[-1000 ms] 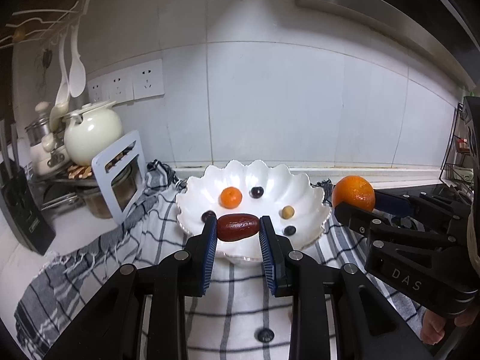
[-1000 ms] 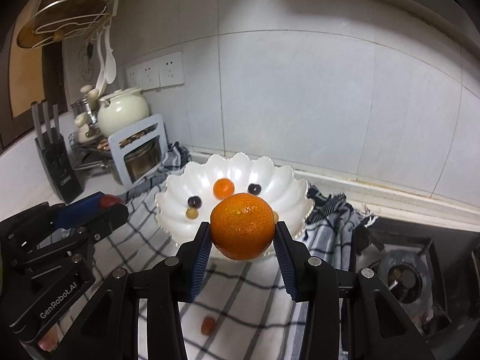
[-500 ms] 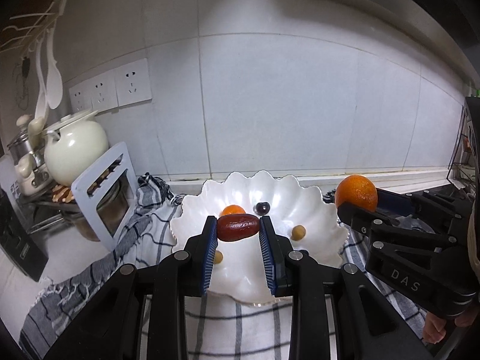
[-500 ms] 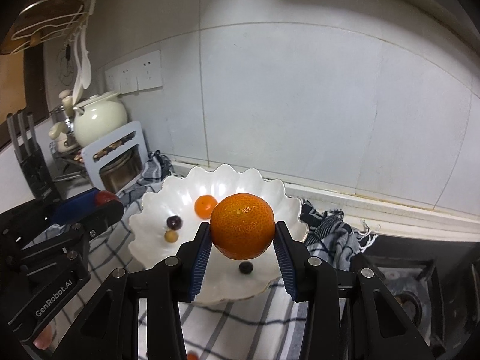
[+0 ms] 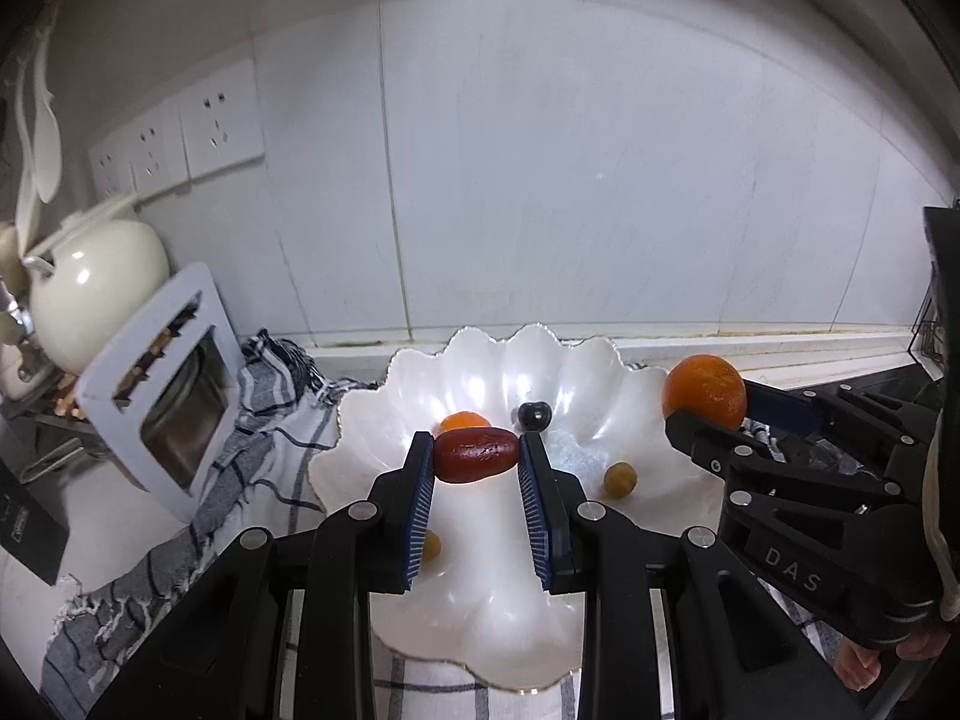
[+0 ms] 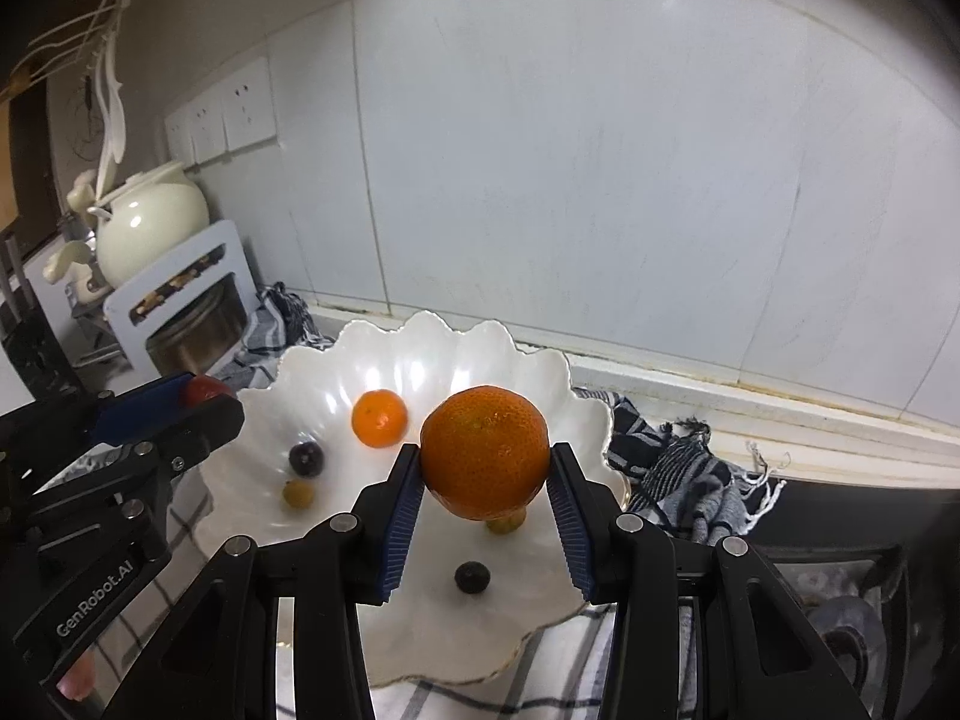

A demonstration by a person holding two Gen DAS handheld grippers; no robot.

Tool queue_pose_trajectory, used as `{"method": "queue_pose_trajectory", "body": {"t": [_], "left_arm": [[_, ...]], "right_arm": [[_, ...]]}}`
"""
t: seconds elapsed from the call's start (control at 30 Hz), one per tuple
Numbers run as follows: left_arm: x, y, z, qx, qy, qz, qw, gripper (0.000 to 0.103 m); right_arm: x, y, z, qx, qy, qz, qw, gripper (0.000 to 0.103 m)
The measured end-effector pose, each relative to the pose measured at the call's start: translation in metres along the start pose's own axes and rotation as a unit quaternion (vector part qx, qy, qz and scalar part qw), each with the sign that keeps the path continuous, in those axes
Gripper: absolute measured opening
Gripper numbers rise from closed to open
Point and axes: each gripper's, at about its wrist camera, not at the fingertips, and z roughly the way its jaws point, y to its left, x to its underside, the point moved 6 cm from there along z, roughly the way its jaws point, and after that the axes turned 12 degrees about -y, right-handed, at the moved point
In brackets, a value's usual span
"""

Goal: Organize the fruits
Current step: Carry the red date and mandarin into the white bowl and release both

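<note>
Over the white bowl (image 5: 384, 402), the left gripper (image 5: 476, 459) pinches a red date (image 5: 474, 455); the right gripper (image 6: 485, 480) clamps an orange (image 6: 483, 459).

both grippers are built of black angular links studded with silver screws and tipped with ribbed blue pads (image 5: 420, 510). "genrobot.ai" and "das" are printed in white.
</note>
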Motion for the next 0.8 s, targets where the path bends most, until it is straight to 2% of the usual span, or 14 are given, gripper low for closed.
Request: {"method": "queue_pose_trajectory", "body": {"t": [0.27, 0.47, 0.5, 0.6, 0.7, 0.8], "left_arm": [[0.016, 0.005, 0.038, 0.001, 0.045, -0.003, 0.9990, 0.029], [0.023, 0.007, 0.052, -0.009, 0.055, 0.002, 0.9984, 0.030], [0.024, 0.009, 0.054, -0.010, 0.059, 0.000, 0.9982, 0.031], [0.025, 0.012, 0.055, -0.009, 0.063, -0.009, 0.9980, 0.047], [0.024, 0.015, 0.052, -0.020, 0.056, -0.006, 0.9982, 0.052], [0.021, 0.018, 0.046, -0.024, 0.051, -0.008, 0.9984, 0.056]], "right_arm": [[0.007, -0.005, 0.030, 0.005, 0.031, -0.006, 0.999, 0.043], [0.017, -0.007, 0.047, 0.001, 0.053, -0.003, 0.999, 0.044], [0.018, -0.007, 0.049, -0.001, 0.053, -0.004, 0.999, 0.044], [0.023, -0.007, 0.053, 0.003, 0.064, -0.004, 0.998, 0.047], [0.023, -0.009, 0.052, 0.008, 0.060, -0.001, 0.998, 0.060], [0.020, -0.011, 0.047, 0.014, 0.052, -0.002, 0.999, 0.060]]}}
